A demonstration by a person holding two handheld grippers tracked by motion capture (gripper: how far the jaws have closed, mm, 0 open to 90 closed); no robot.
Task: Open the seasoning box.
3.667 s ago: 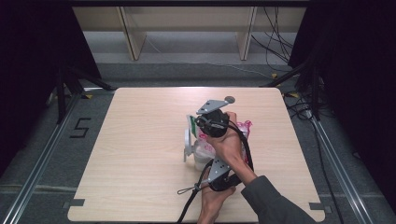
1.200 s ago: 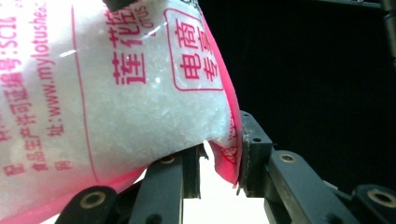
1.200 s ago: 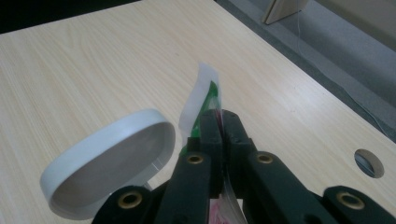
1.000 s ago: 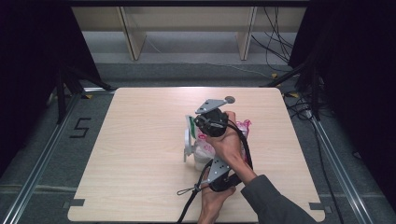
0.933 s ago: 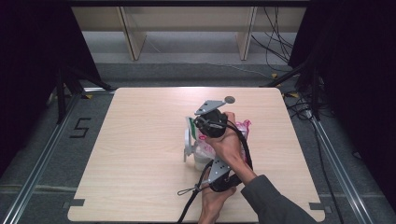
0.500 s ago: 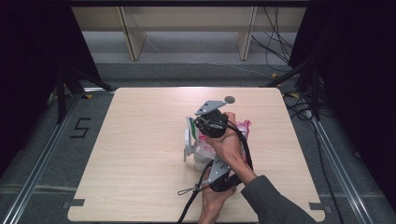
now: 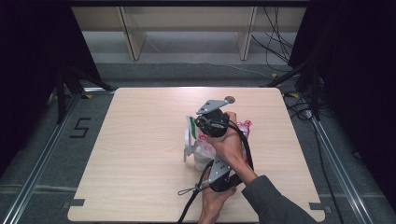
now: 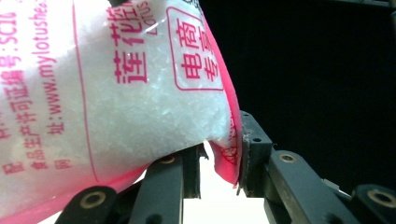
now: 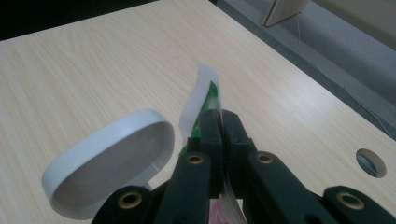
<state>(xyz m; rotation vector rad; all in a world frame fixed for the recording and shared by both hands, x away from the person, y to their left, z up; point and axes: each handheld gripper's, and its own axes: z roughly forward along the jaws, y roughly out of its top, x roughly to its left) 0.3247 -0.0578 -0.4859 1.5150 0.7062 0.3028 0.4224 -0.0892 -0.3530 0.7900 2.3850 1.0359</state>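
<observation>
A clear plastic bag point(image 8: 116, 93) with pink edging, filled with white crystals, is seen held above the middle of the desk point(image 7: 140, 140). In the left gripper view its lower corner is clamped between the fingers point(image 8: 254, 154) of the left gripper point(image 8: 219, 163), which are closed narrowly on the pink seam. Pink printing is carried on the bag: Chinese characters, the partial word "Lotus", a web address reading "www.mylotushe..." and, at the top corner, "SC10"; the remaining small print cannot be read with certainty.

In the right gripper view the fingers point(image 9: 205, 135) of the right gripper point(image 9: 219, 130) are pressed fully together on a thin film strip point(image 9: 203, 93), white with a green edge, which stands upright from between them. Whether this strip is part of the bag cannot be told. A white round container point(image 9: 107, 163), tilted with its opening turned towards the camera, is seen just beside those fingers.

In the high view both hands are placed close together, the right hand point(image 7: 226, 140) over the bag and the left hand point(image 7: 215, 198) near the desk's front edge. The numeral "5" point(image 7: 80, 127) is marked on the floor left of the desk.
</observation>
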